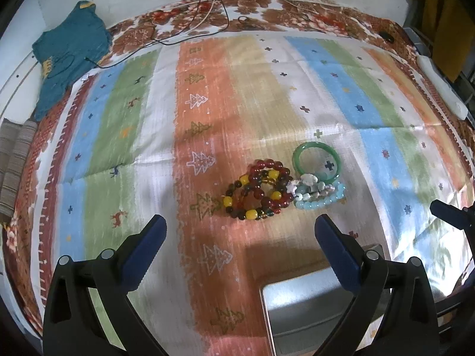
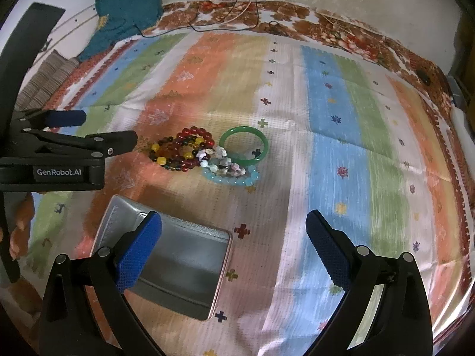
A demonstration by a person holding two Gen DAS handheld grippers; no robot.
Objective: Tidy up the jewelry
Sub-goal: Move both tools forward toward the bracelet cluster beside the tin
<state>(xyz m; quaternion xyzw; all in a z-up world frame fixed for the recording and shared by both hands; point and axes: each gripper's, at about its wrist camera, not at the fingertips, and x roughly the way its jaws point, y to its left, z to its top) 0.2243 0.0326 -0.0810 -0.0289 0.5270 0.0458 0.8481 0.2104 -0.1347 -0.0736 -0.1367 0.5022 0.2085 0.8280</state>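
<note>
I see a bed covered by a striped cloth [image 2: 335,160]. On it lie a heap of bead bracelets [image 2: 190,154], a green bangle [image 2: 244,145] touching them, and a metal tin [image 2: 184,264] nearer me. A teal garment [image 2: 124,14] lies at the far left corner

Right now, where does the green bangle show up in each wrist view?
Left wrist: green bangle right of centre, just behind the pale blue bead bracelet.
Right wrist: green bangle at centre, slightly above the middle.
Shared landmark: the red and yellow bead bracelets lie immediately to its left in both.
</note>
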